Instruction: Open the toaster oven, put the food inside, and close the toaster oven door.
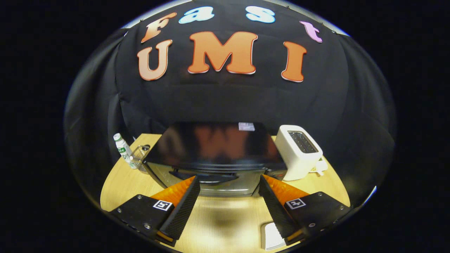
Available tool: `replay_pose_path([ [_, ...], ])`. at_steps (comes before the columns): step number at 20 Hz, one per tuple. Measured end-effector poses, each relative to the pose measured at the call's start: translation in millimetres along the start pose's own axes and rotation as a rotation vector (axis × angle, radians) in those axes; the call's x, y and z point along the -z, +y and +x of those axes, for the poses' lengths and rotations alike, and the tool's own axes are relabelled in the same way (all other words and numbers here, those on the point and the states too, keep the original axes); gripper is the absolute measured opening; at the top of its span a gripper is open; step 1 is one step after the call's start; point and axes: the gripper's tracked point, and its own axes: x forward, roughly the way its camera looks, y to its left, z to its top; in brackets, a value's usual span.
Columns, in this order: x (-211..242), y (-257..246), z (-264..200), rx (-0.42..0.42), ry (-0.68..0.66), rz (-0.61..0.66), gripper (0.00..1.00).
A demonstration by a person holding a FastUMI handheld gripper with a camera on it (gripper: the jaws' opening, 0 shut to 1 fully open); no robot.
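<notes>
A black toaster oven (215, 147) with a glossy top stands on the wooden table, just beyond my fingertips. Its door looks closed, and the dark handle (205, 176) runs across the front right ahead of the gap between my fingers. My gripper (229, 182) is open, held above the table and facing the oven front, with nothing between its fingers. A white flat thing (272, 236) lies on the table beneath the right finger; I cannot tell whether it is the food.
A white pop-up toaster (299, 151) stands to the right of the oven. On the oven's left are a small white bottle with a green cap (123, 149) and a clear glass (140, 157). Bare light wooden table (225, 219) lies under my fingers.
</notes>
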Motion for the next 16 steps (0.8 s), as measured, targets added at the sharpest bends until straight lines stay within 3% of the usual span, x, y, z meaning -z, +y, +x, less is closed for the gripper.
replay_pose_path([
  [5,-76.9,-47.5,-27.7,0.009,-0.134,-0.018,1.0],
  [8,-114.4,-68.8,-50.8,-0.01,-0.197,0.033,1.0],
  [12,-143.6,-93.2,-71.6,-0.019,-0.255,0.07,1.0],
  [16,-152.2,-114.7,-85.7,-0.001,-0.288,0.029,1.0],
])
